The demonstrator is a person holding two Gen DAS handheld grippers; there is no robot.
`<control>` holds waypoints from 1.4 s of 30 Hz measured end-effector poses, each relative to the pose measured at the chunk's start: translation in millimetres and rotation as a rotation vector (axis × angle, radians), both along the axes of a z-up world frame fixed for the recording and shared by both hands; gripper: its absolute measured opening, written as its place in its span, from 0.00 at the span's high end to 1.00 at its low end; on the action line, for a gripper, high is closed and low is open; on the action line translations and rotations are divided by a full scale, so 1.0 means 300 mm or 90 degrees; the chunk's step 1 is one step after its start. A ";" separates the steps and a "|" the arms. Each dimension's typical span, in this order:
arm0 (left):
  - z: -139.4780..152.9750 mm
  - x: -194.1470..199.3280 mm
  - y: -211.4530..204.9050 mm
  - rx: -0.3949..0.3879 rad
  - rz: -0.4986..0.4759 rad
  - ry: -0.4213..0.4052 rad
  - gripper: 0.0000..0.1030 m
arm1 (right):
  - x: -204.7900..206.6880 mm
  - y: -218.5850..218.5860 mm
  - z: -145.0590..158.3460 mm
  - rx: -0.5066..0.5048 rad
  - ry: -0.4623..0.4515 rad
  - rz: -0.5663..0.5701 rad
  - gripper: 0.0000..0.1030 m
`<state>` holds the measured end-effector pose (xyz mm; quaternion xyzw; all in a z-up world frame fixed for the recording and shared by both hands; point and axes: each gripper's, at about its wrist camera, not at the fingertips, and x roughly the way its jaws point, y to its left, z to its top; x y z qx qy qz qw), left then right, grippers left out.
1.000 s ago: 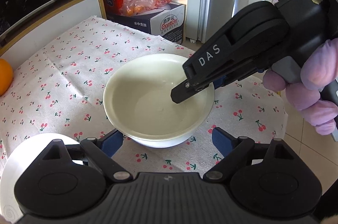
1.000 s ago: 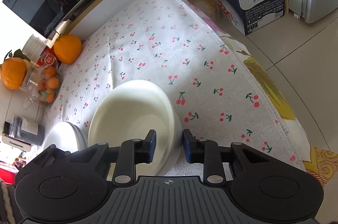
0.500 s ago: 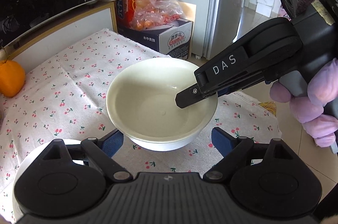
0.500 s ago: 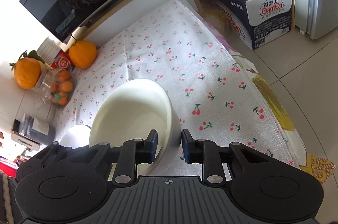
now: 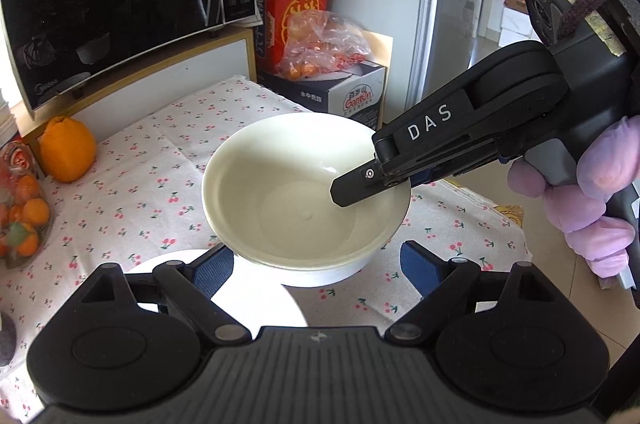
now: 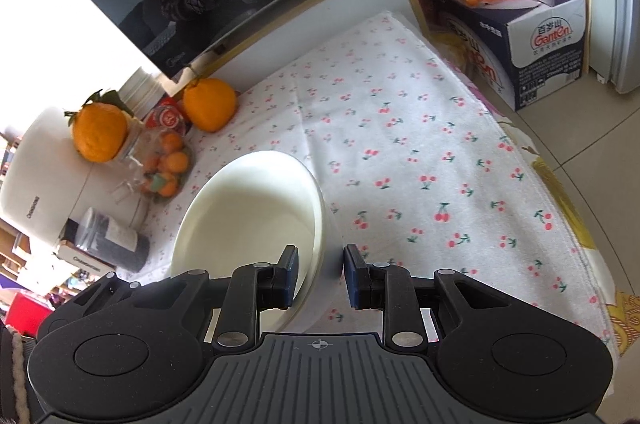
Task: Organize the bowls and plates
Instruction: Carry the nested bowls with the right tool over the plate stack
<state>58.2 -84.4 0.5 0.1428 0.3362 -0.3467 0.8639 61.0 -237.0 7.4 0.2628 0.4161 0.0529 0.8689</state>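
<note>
On the cherry-print cloth [image 5: 132, 160] covering the surface, an orange [image 5: 68, 154] sits far left below the microwave [image 5: 120, 4]. Lower left lies a white plate [image 5: 256, 300], partly behind the left tool [image 5: 316, 264] — its blue pads spread wide, holding nothing. At centre the white bowl [image 5: 280, 192] is raised above the cloth, mouth up and tipped slightly. The right tool [image 6: 320, 272] is clenched on the bowl's right rim — one finger [image 5: 352, 184] inside.
</note>
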 end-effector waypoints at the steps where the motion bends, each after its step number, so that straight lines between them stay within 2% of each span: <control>1: 0.003 -0.001 0.012 0.000 0.003 -0.001 0.14 | 0.003 0.015 0.002 0.002 -0.001 0.005 0.77; 11: 0.014 0.004 0.123 0.001 0.039 -0.001 0.14 | 0.043 0.163 0.008 0.006 0.002 0.045 0.76; 26: -0.008 0.004 0.254 0.005 0.069 0.018 0.16 | 0.078 0.309 -0.011 -0.001 0.017 0.079 0.76; 32: -0.028 0.010 0.274 0.020 0.072 0.039 0.17 | 0.092 0.351 -0.045 -0.010 0.062 0.090 0.76; 42: -0.064 0.021 0.285 0.029 0.071 0.076 0.19 | 0.101 0.369 -0.077 -0.024 0.087 0.094 0.76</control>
